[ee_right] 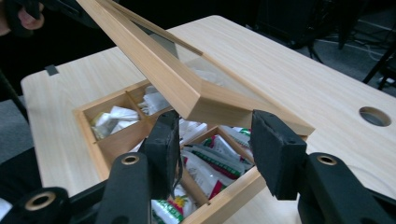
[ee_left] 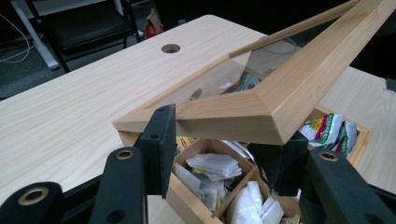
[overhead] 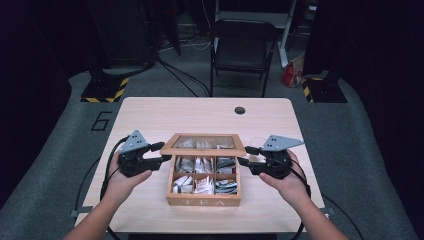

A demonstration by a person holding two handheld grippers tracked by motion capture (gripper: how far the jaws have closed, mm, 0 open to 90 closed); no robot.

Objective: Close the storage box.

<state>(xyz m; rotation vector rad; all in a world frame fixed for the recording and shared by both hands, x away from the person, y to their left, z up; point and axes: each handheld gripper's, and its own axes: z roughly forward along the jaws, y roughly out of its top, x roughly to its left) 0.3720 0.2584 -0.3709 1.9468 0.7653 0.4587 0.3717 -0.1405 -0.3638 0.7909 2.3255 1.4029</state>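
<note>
A wooden tea box [overhead: 203, 201] marked TEA stands in the middle of the table, its compartments full of tea bags [overhead: 204, 185]. Its glass-paned lid [overhead: 202, 150] is raised at a slant over the box, hinged at the far side. My left gripper [overhead: 161, 152] is at the lid's left front corner. In the left gripper view one jaw stands against the lid's side edge [ee_left: 224, 112] and the other sits beneath the corner. My right gripper [overhead: 245, 155] is at the right front corner [ee_right: 201, 105], both jaws just under that edge. Neither pair of pads clamps the frame.
The light wooden table [overhead: 200, 115] has a round cable hole [overhead: 240, 110] near its far edge. Behind it a black folding chair [overhead: 243, 45] stands, with a red bag [overhead: 291, 75] on the floor. Cables trail from both grippers off the near edge.
</note>
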